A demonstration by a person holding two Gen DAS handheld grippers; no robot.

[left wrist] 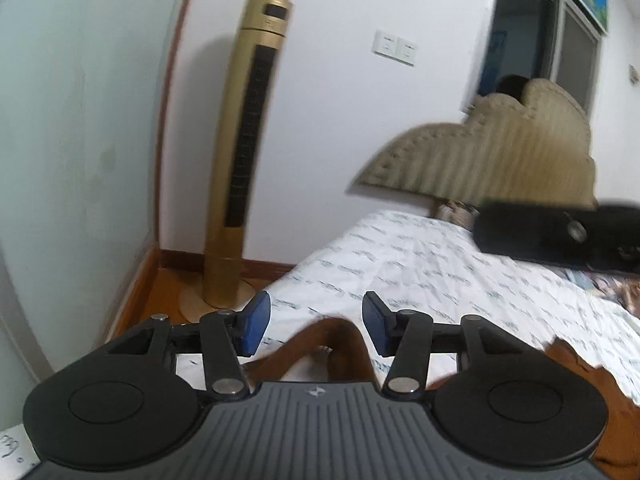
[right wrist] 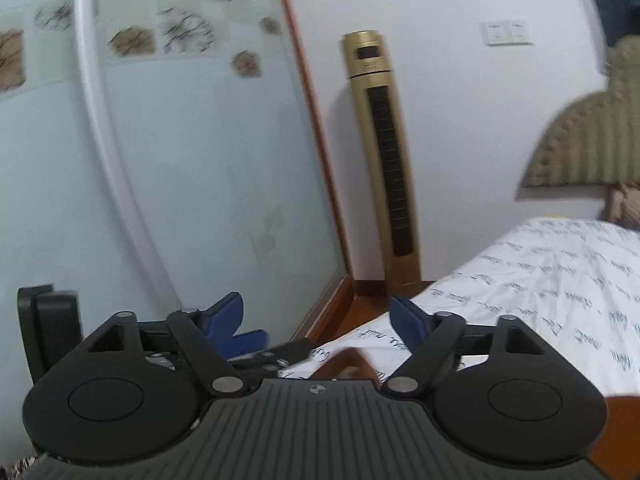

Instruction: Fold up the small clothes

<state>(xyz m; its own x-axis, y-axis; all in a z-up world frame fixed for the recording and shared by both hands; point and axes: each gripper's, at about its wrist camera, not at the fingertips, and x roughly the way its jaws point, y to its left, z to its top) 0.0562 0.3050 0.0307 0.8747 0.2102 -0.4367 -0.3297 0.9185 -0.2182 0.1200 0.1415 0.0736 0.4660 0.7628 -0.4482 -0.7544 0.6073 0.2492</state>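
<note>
A brown garment [left wrist: 340, 344] lies rumpled on the white printed bedsheet [left wrist: 440, 272], partly hidden under my left gripper body. My left gripper [left wrist: 316, 326] is open and empty, its blue pads apart just above the garment. In the right wrist view a bit of the same brown garment [right wrist: 348, 364] shows between the fingers, and more at the lower right [right wrist: 616, 432]. My right gripper [right wrist: 318, 322] is open and empty above the bed's edge. The left gripper's blue pads [right wrist: 244, 340] show at its lower left.
A tall gold tower fan [left wrist: 248, 152] stands on the wooden floor by the wall, also in the right wrist view [right wrist: 384, 160]. A beige padded headboard [left wrist: 500, 152] is at the far end of the bed. A black bag [left wrist: 560, 236] lies near it. A glass panel [right wrist: 160, 160] is at left.
</note>
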